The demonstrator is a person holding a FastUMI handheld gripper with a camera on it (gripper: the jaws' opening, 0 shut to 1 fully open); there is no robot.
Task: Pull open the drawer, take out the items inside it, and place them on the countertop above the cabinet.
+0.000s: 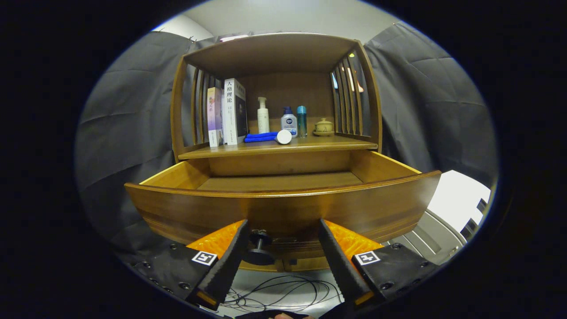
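So nearest the camera the gripper [282,230] has its fingers spread wide apart, nothing clamped between them. The drawer's small dark knob [260,249] sits between them, just beside the left finger, and I can't tell whether it's touching. Under the fingers there's a pale floor [283,277] with some thin black cables [283,290] looped on it.

The drawer [283,208] is pulled right out toward the gripper, its curved front running side to side, long axis across the view. The part of its bottom I can see looks bare, but the front panel hides the near part.

Above it is the countertop [283,148] of the wooden cabinet [274,53]. On it I count two books [228,113] standing upright, one folded blue cloth [261,137], one white tube [284,137] lying with its round cap end facing out, three bottles [290,120] standing at the back, and one little lidded pot [323,127].

Dark grey cloth [133,124] hangs on both sides of the cabinet, with a plain light ceiling above.
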